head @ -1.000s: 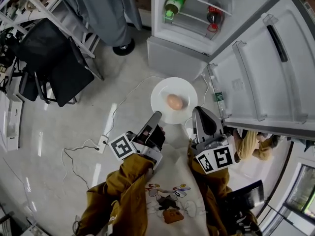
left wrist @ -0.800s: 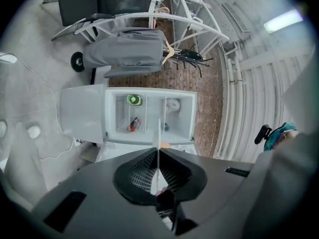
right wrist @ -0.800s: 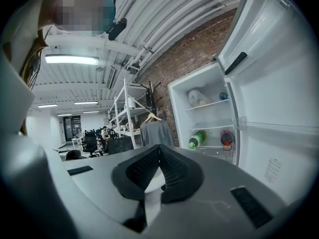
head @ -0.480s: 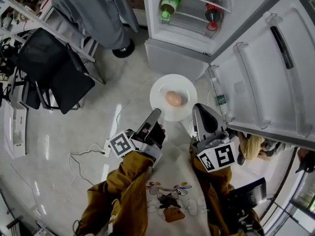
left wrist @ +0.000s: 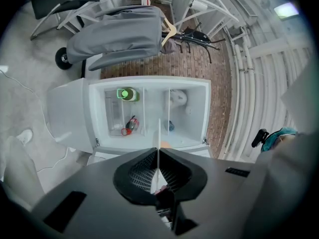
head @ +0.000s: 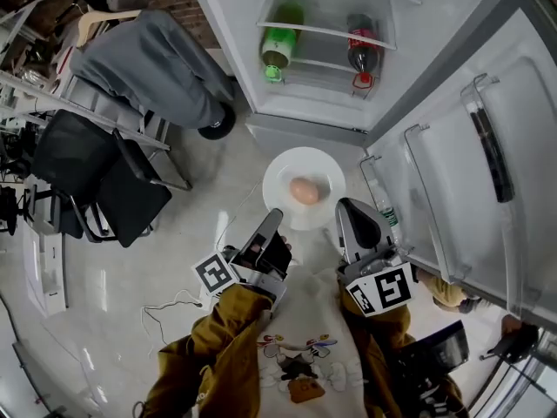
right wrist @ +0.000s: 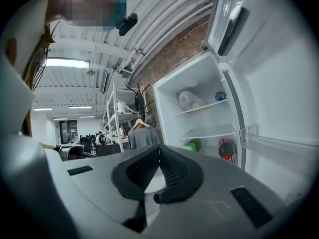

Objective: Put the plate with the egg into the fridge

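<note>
A white plate [head: 280, 169] with a brown egg [head: 304, 191] hangs over the floor in front of the open fridge [head: 306, 111]. My left gripper [head: 276, 216] is shut on the plate's near left rim. In the left gripper view the rim [left wrist: 158, 138] shows as a thin white line between the jaws. My right gripper [head: 343, 206] holds the near right rim, and the white plate [right wrist: 153, 181] shows between its closed jaws. Both gripper views look into the fridge's shelves [left wrist: 149, 114].
A green bottle [head: 277, 54] and a red-capped dark bottle [head: 359, 58] lie on a fridge shelf. The fridge door [head: 470, 164] stands open at the right with a bottle [head: 381, 202] in its rack. A black chair [head: 109, 177], a grey jacket [head: 152, 68] and a floor cable [head: 183, 301] are at the left.
The plate and both grippers have come closer to the fridge, whose shelves now show more fully. Both grips are unchanged.
</note>
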Motion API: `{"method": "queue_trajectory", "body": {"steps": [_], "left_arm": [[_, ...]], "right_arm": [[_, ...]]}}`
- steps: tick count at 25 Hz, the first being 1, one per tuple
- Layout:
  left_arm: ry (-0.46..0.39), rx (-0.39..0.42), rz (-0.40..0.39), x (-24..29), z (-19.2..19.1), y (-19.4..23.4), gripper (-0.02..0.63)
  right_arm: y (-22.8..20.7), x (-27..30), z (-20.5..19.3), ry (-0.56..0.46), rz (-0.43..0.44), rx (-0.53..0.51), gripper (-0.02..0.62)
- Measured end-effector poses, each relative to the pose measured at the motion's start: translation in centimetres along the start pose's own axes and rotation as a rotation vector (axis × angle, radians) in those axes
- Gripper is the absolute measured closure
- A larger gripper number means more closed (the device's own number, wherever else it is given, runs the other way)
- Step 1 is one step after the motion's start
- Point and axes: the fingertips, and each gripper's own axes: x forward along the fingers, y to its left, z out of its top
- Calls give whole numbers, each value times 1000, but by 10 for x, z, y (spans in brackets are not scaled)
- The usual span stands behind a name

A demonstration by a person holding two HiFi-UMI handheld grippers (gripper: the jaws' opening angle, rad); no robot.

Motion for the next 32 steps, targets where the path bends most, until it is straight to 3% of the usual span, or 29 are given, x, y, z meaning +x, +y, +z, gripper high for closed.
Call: {"method": "queue_trajectory", "body": {"steps": [6,12,16,32], "left_arm": [[-2,-19,3,56,13,1,588],[10,40,-23,108,32,-11,588],[7,34,-28,135,32,-5,588],[47,-11,-12,175,30,-4,588]], "right_arm": [[-40,36,17,-9,18,-12,589],[-75,63,37,-40,25,-13,589],[-92,78,44,-54,45,-17,589],[-121,88,55,-39,2,-10,589]]}}
